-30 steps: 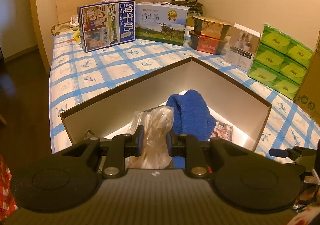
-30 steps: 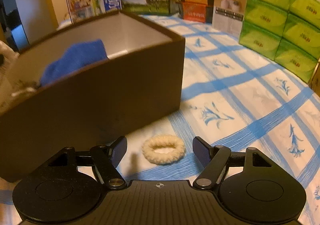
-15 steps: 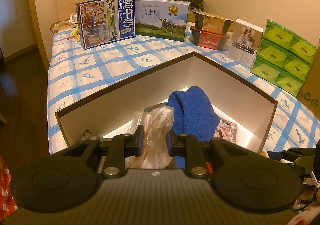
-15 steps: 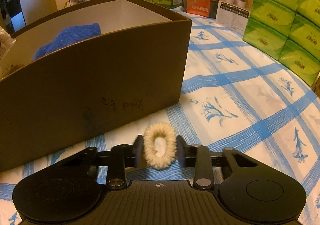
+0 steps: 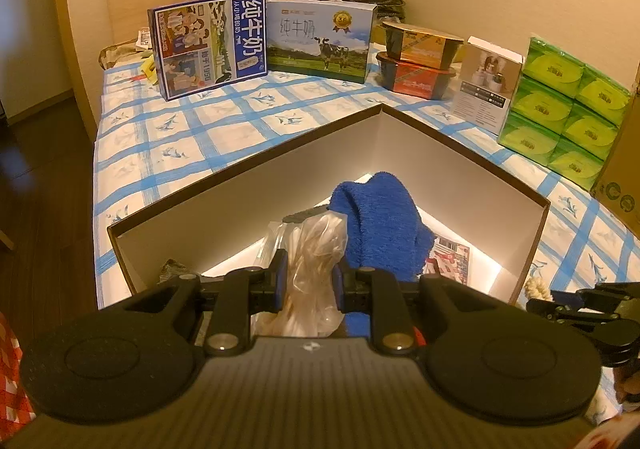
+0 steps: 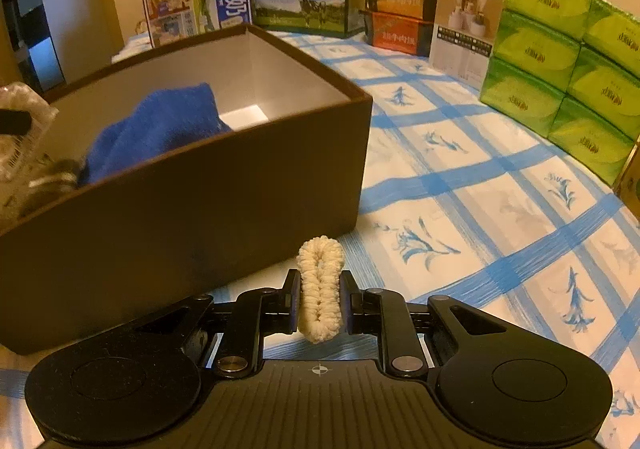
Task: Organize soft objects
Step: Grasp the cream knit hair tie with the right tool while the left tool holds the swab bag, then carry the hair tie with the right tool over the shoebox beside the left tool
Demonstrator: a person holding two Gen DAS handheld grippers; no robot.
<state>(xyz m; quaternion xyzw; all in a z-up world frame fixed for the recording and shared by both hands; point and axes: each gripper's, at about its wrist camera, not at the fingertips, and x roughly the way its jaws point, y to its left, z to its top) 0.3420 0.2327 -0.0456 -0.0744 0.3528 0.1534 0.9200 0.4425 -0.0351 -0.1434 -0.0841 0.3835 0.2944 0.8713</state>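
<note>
Pinching a cream knitted scrunchie (image 6: 320, 289) in the right gripper (image 6: 320, 299), jaws closing on it and already squashing the ring into a narrow upright loop. Sits just outside the dark brown box (image 6: 200, 217), close to its near wall, above the blue-and-white checked bedsheet (image 6: 460, 177). Over in the left wrist view, left gripper (image 5: 308, 281) clamped on a crinkly clear plastic bag (image 5: 316, 249), held over the box's open top. Blue fuzzy towel (image 5: 380, 225) heaped inside the box, touching the bag's right side, with some printed paper (image 5: 450, 255) on the box floor next to it. Lined up along the far edge of the bed: two milk cartons (image 5: 320, 37), stacked instant-noodle bowls (image 5: 418, 61), green tissue packs (image 6: 560, 61).
</note>
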